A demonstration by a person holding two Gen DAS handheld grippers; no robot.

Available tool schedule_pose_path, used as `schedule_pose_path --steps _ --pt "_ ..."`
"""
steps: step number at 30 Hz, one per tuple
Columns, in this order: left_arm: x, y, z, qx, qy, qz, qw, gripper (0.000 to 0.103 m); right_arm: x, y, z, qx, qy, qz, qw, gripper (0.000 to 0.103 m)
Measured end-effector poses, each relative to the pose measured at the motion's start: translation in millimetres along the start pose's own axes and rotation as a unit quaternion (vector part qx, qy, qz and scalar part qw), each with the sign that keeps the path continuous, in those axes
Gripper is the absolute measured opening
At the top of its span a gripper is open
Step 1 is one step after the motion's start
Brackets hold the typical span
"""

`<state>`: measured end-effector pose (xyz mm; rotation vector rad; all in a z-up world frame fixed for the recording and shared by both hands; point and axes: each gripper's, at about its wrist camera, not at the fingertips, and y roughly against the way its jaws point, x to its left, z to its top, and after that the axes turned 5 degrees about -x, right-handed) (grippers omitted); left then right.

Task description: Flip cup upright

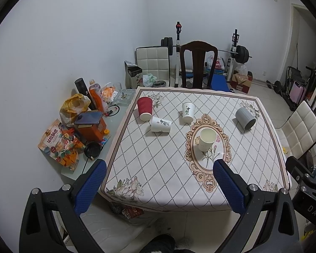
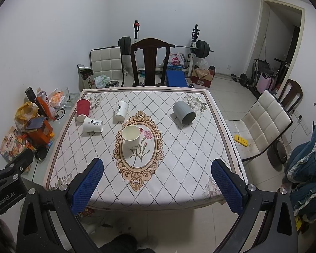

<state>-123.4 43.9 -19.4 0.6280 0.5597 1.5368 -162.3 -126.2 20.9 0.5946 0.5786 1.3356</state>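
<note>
Several cups are on the patterned tablecloth [image 1: 158,168]. A red cup [image 1: 144,108] [image 2: 83,109], a white printed cup [image 1: 161,124] [image 2: 93,125], a second white printed cup [image 1: 188,111] [image 2: 120,111] and a grey cup [image 1: 245,118] [image 2: 184,112] lie on their sides. A cream paper cup [image 1: 207,139] [image 2: 131,136] stands upright on the central medallion. My left gripper [image 1: 160,166] and right gripper [image 2: 157,166] are open, empty and held above the table's near edge, well short of the cups.
A dark wooden chair [image 2: 150,61] stands behind the table, a white padded chair [image 2: 263,122] at the right. A side shelf at the left holds bottles, snack bags and an orange box [image 1: 90,126]. A barbell rack [image 2: 191,48] is at the back.
</note>
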Motion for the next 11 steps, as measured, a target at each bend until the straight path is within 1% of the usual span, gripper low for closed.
schedule_pose_path --steps 11 --pt "2.2 1.1 1.5 -0.001 0.001 -0.001 1.0 0.103 3.4 4.8 -3.1 -0.004 0.0 0.002 1.0 0.103"
